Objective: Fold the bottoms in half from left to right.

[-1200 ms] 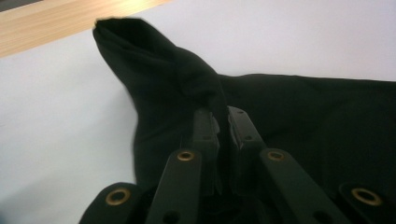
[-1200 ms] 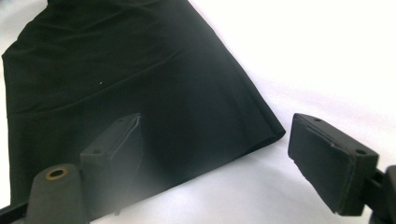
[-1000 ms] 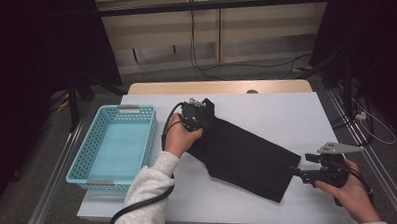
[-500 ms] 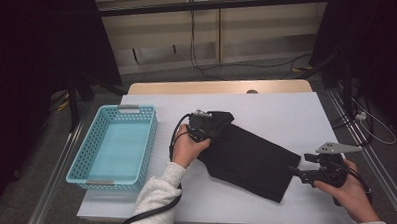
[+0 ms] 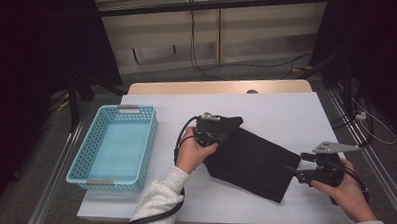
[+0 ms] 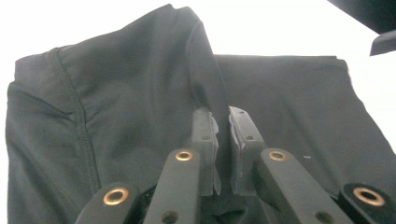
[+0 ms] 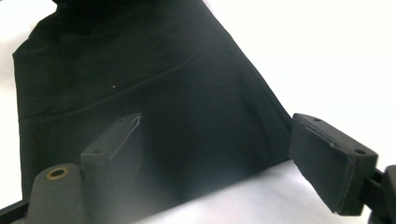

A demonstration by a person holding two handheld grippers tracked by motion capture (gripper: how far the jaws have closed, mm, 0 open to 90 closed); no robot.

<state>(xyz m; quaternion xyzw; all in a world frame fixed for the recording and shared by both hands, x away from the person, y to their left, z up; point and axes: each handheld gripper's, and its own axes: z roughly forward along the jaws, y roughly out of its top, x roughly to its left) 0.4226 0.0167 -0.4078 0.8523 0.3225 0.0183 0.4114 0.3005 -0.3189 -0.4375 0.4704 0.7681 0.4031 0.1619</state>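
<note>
A black cloth lies spread across the middle of the white table. My left gripper sits at its far-left corner, shut on a raised fold of the fabric. In the left gripper view the pads pinch that ridge of cloth at the gripper's tip. My right gripper rests at the cloth's near-right end with its jaws wide apart. In the right gripper view the cloth's edge lies on the table between the open fingers, untouched by the pads.
A light blue plastic basket stands on the table's left side with nothing in it. A wooden strip runs along the far edge of the table. Cables lie on the floor beyond, and a metal rail borders the right side.
My left hand has moved to the right with the pinched corner, drawing that end of the cloth over onto itself. The right hand and its gripper have stayed put.
</note>
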